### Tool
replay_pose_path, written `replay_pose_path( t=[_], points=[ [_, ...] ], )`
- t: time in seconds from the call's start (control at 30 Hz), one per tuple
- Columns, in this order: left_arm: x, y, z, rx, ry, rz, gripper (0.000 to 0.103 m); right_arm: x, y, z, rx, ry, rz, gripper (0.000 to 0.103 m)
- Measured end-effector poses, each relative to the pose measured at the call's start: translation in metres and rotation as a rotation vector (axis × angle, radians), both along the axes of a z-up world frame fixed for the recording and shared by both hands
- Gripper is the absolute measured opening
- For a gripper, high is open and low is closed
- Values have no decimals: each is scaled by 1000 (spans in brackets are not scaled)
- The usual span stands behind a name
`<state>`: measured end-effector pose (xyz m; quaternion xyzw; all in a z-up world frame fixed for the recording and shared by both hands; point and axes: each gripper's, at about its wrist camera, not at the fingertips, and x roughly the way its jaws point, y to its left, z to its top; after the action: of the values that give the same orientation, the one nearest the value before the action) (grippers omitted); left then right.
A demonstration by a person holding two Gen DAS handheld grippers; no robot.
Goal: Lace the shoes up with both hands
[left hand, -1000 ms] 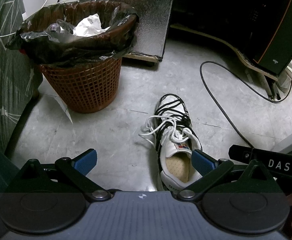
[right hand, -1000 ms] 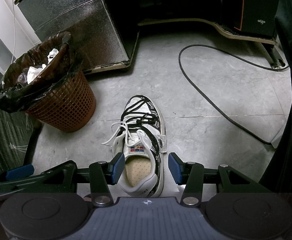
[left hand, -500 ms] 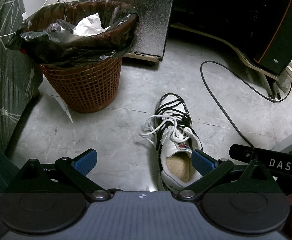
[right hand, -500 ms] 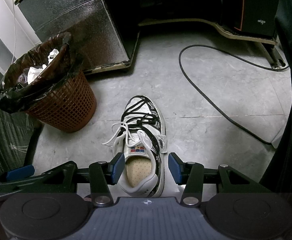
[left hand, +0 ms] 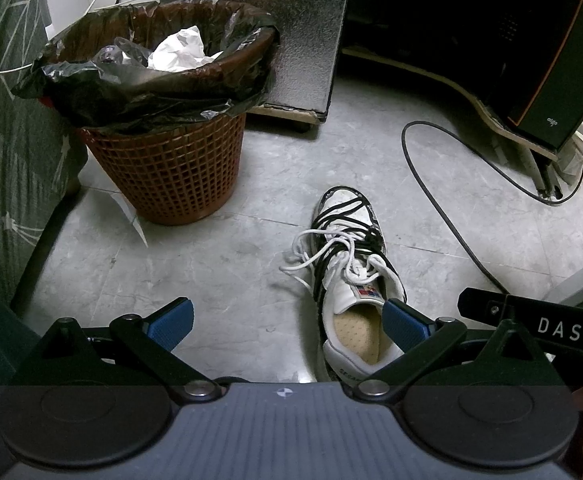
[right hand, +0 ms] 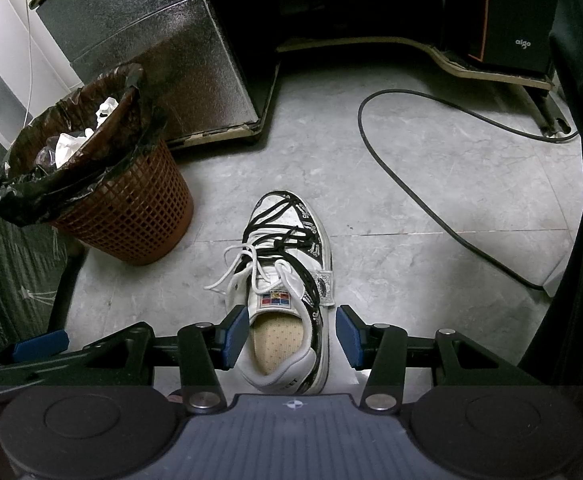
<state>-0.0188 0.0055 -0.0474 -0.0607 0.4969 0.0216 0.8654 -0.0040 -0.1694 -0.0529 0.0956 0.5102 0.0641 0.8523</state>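
Almost nothing has shifted over the last second: both grippers hover where they were, low above the heel of the sneaker [right hand: 285, 280], which stands alone on the grey tiled floor [left hand: 219, 264], toe pointing away, just beside the red wastebasket [left hand: 171, 168]. Left gripper [left hand: 287, 322] spread wide, holding nothing; right gripper [right hand: 291, 334] also apart, its blue pads either side of the collar but pinching nothing. White laces [right hand: 237, 270] spill in loose loops off the left of the tongue, with black laces [right hand: 279, 226] criss-crossed toward the toe. Whether those loops are a slack bow or free ends, hard to say, so this fits a pause before grabbing laces or after letting go. Any grasp would need a thin strand caught cleanly between the pads. The heel is cut off by the right gripper's body, and the eyelets are too small to read.
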Motion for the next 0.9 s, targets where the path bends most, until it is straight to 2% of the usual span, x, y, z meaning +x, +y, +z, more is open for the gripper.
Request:
replay_pose_path(
  t=[0.9],
  points=[
    [2,1,-1,-2,-8,3,103,1,1,-2,6,-4,-3,52]
  ],
)
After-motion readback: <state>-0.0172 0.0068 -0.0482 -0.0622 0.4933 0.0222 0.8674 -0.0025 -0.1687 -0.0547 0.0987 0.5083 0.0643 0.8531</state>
